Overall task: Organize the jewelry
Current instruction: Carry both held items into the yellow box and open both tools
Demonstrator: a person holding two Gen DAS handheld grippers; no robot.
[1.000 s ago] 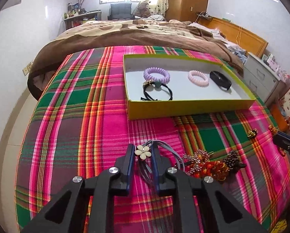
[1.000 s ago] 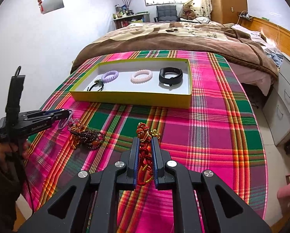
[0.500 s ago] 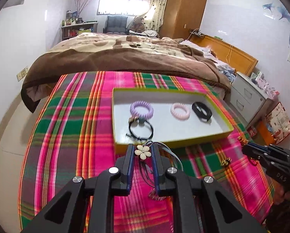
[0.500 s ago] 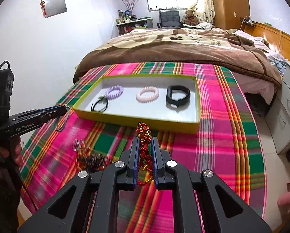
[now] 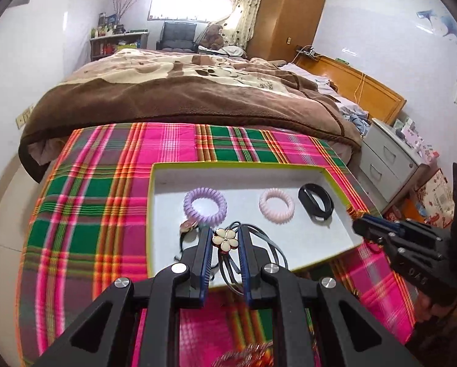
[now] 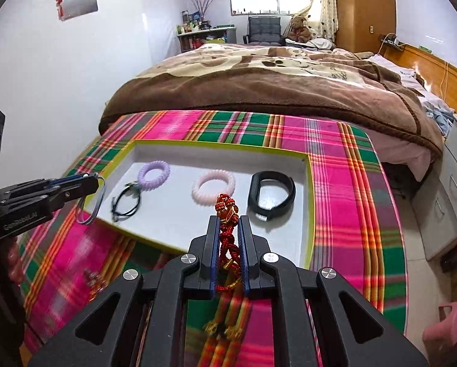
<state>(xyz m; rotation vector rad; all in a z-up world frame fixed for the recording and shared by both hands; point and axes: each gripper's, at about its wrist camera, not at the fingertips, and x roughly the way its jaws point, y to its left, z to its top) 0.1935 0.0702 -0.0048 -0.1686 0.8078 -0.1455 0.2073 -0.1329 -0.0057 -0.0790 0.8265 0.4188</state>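
Note:
My left gripper (image 5: pixel 225 234) is shut on a grey cord necklace with a cream flower charm (image 5: pixel 225 240), held above the near edge of the yellow-rimmed tray (image 5: pixel 228 167). My right gripper (image 6: pixel 228 221) is shut on a red braided bracelet (image 6: pixel 227 214), held above the tray's (image 6: pixel 310 202) near edge. In the tray lie a purple coil hair tie (image 5: pixel 205 205), a pink coil hair tie (image 5: pixel 276 205), a black band (image 5: pixel 316 204) and a black cord bracelet (image 6: pixel 126 201). Each gripper shows in the other's view: the right one (image 5: pixel 358 224) and the left one (image 6: pixel 95 181).
The tray sits on a plaid cloth (image 5: pixel 90 202). Beaded jewelry (image 5: pixel 246 357) lies on the cloth below my left gripper; it also shows blurred in the right wrist view (image 6: pixel 95 278). A bed with a brown blanket (image 6: pixel 274 91) stands behind. Drawers (image 5: pixel 390 162) stand at the right.
Both grippers have risen from the cloth with their pieces and moved forward over the tray's near edge. The beaded pile stays behind on the cloth.

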